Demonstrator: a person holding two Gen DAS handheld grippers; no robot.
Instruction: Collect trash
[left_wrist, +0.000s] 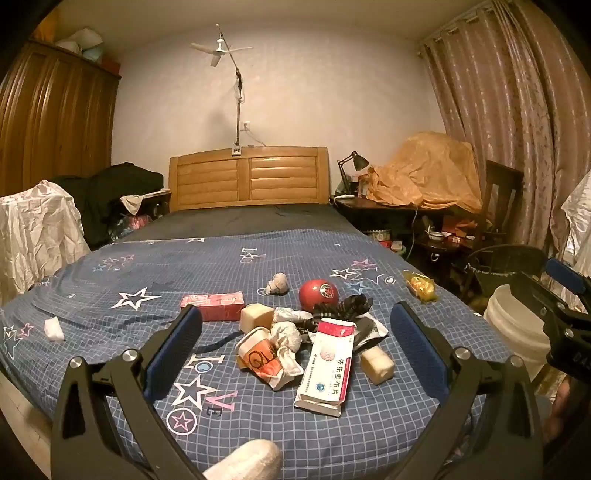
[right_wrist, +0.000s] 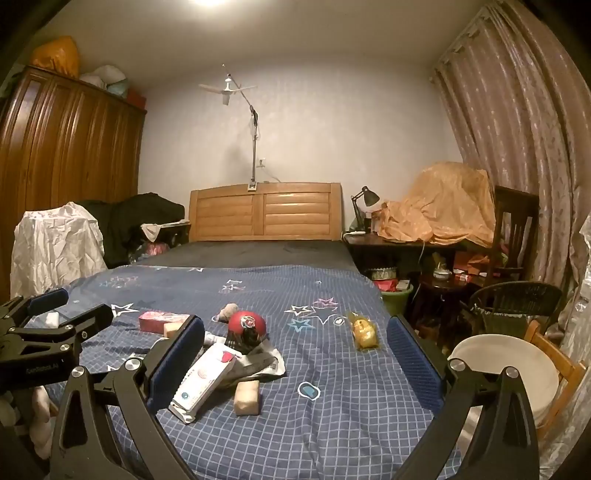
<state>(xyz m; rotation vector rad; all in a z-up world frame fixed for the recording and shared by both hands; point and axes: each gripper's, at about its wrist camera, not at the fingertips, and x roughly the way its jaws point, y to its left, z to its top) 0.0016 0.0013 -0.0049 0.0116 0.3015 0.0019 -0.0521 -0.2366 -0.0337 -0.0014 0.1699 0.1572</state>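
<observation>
A heap of trash lies on the blue star-print bedspread: a white and red medicine box, a crushed paper cup, crumpled tissues, two pale blocks, a red carton, a red ball and a yellow wrapper. My left gripper hovers wide open over the heap, touching nothing. My right gripper is also open, nearer the bed's right edge, with the medicine box and a pale block in front of it.
A white bucket stands on the floor right of the bed, beside a dark wicker chair. A tissue wad lies far left on the bedspread and another one behind the heap. A cluttered desk, headboard and wardrobe ring the bed.
</observation>
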